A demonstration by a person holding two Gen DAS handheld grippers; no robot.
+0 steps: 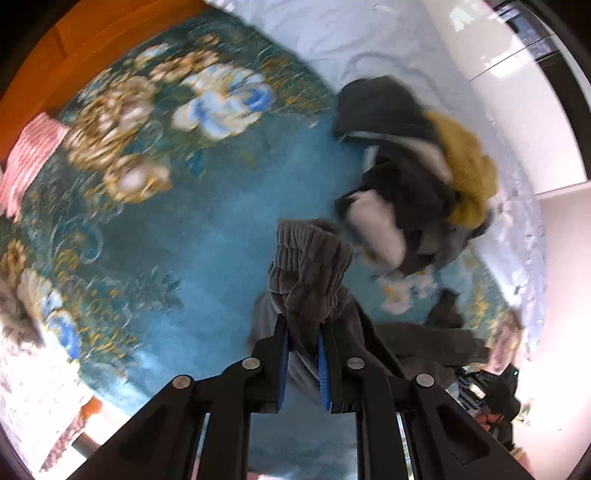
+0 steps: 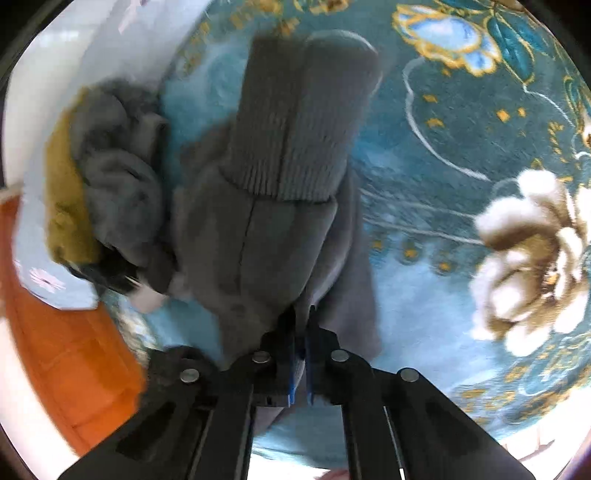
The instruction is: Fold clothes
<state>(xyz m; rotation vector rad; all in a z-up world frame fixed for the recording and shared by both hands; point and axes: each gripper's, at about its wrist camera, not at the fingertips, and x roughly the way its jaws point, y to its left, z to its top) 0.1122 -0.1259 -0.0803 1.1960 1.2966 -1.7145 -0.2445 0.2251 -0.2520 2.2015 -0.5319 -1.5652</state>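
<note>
A grey garment [image 1: 310,266] with a ribbed cuff hangs above a blue flowered blanket [image 1: 207,229]. My left gripper [image 1: 303,334] is shut on its fabric just below the ribbed band. In the right wrist view the same grey garment [image 2: 273,221] hangs with its ribbed cuff [image 2: 295,122] away from me, and my right gripper [image 2: 302,325] is shut on its edge. A heap of other clothes [image 1: 417,166], dark grey, mustard and white, lies on the blanket beyond; it also shows in the right wrist view [image 2: 110,184].
The flowered blanket [image 2: 461,155] covers a bed with a pale blue sheet [image 1: 351,33] at its far side. An orange wooden floor [image 2: 74,369] lies beside it. A pink striped cloth [image 1: 29,158] lies at the blanket's left edge. A white wall [image 1: 517,92] stands right.
</note>
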